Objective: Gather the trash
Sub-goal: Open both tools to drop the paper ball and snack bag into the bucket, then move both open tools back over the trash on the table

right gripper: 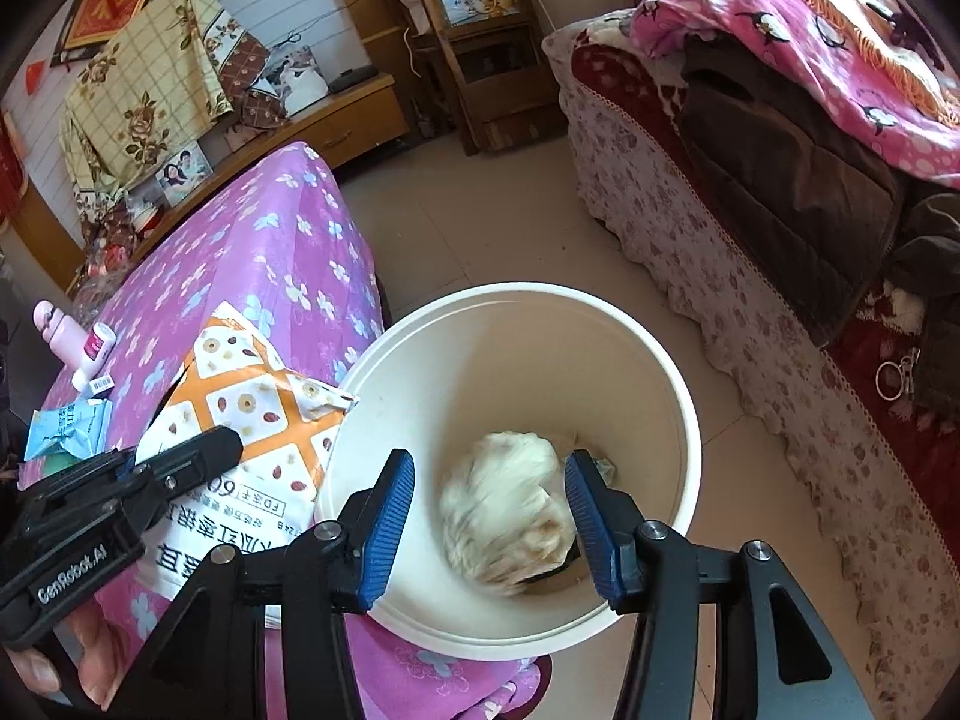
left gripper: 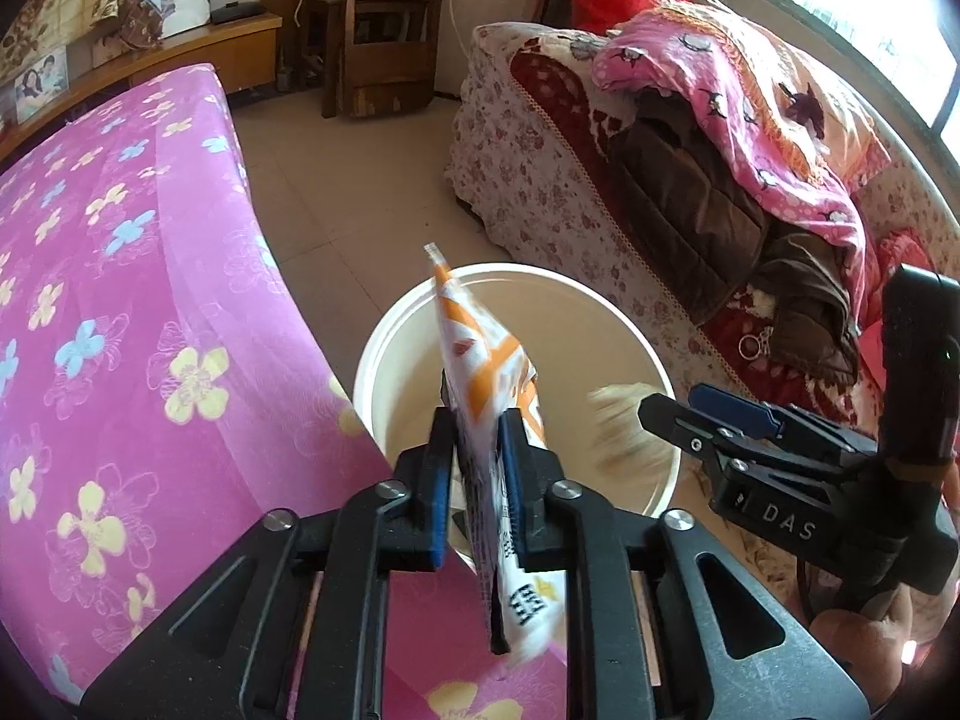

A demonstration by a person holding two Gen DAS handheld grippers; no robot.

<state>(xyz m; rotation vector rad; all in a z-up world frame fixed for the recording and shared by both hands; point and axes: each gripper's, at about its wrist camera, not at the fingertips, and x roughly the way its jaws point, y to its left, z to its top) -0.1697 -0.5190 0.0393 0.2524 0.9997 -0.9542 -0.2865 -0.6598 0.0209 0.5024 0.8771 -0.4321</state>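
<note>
Left gripper (left gripper: 477, 468) was clamped narrow on the orange-white snack bag (left gripper: 486, 360), held over the white bin's (left gripper: 372, 360) rim. Right gripper (right gripper: 489, 510) stood open above the bin, a blurred tissue wad (right gripper: 510, 510) between its jaws, untouched.

One white bucket (right gripper: 660, 360), two snack packets (right gripper: 252, 420), perhaps one blurred paper wad (right gripper: 504, 510).

Orange-and-white packet (right gripper: 252, 420), white bucket (right gripper: 672, 396), pink flowered cloth (left gripper: 120, 276), blurred, seemingly cream wad (right gripper: 510, 516).
</note>
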